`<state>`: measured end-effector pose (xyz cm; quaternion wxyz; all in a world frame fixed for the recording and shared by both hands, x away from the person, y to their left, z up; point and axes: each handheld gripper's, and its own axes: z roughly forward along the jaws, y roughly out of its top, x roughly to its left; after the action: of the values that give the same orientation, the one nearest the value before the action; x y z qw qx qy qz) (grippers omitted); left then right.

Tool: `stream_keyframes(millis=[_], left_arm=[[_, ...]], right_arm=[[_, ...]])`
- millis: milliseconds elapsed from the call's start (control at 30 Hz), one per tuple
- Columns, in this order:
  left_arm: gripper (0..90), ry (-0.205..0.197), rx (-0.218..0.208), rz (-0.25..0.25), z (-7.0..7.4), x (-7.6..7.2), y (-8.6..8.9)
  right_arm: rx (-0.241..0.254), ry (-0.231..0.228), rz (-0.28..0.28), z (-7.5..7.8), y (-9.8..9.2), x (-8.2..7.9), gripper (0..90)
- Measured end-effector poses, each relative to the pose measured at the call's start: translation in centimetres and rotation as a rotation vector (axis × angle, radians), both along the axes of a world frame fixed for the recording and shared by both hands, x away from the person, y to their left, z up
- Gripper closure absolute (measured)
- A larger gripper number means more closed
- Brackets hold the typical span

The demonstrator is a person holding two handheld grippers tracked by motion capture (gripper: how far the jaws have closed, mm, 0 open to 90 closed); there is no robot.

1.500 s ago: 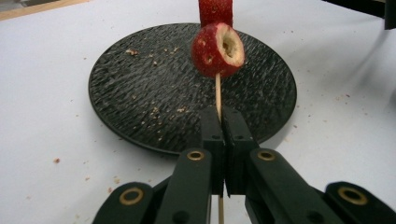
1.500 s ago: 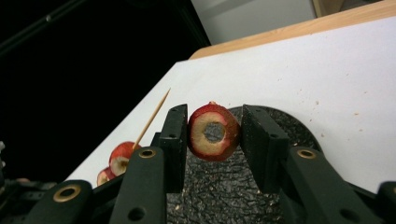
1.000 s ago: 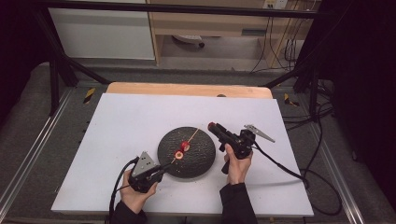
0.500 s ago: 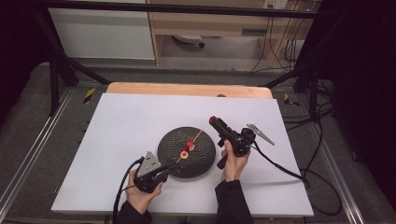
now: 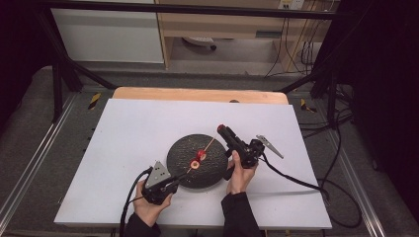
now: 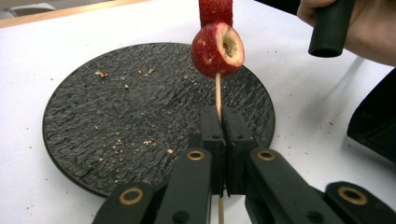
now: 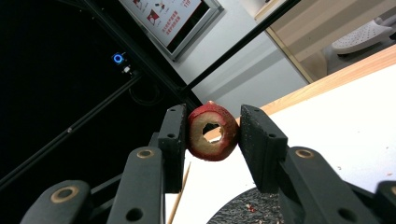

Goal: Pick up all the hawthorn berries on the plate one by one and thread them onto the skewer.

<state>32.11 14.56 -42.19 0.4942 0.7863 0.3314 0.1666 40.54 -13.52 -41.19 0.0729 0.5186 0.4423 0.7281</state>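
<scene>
Currently the round, rough black slate plate (image 6: 93,121) carries only crumbs; left tool (image 6: 223,123) pinches a thin wooden skewer (image 6: 217,93) threaded through cored red fruit (image 6: 217,49); right tool (image 7: 210,135) clamps a hollow fruit ring (image 7: 212,132).

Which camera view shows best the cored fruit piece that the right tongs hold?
The right gripper view shows it best: the cored fruit piece sits large between the two pads of the right tongs, its hole facing the camera. In the high view it is a small red spot at the tongs' tip. The left gripper view does not let me tell it.
</scene>
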Motion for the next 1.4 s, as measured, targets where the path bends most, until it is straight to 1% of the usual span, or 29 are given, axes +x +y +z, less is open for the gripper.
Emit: stream_keyframes(millis=[167, 367, 733, 867, 1033, 1200, 1400], left_arm=[[88.4, 0.002, 0.001, -0.003, -0.1, 0.0, -0.1], [88.4, 0.006, 0.002, 0.001, -0.2, 0.1, -0.2], [88.5, -0.001, -0.006, 0.01, -0.3, 0.0, -0.5], [88.5, -0.002, -0.019, 0.025, -0.3, -0.1, -0.7], [88.5, -0.007, -0.025, 0.033, -0.3, -0.1, -1.0], [88.4, -0.017, -0.039, 0.04, -0.1, 0.0, -1.3], [88.5, -0.018, -0.054, 0.052, 0.1, 0.2, -1.9]], right_arm=[[0.015, 0.005, 0.005, -0.3, 0.3, 0.0, 63.0], [0.023, 0.0, 0.005, -0.4, 0.3, -0.1, 63.0], [0.037, -0.002, 0.017, -0.5, 0.5, -0.3, 63.0], [0.047, 0.003, 0.016, -0.8, 0.7, -0.4, 63.0], [0.053, -0.001, 0.012, -0.9, 0.7, -0.5, 63.0], [0.056, 0.001, 0.018, -0.8, 0.7, -0.7, 63.1], [0.059, 0.003, 0.026, -1.0, 0.9, -0.9, 63.1]])
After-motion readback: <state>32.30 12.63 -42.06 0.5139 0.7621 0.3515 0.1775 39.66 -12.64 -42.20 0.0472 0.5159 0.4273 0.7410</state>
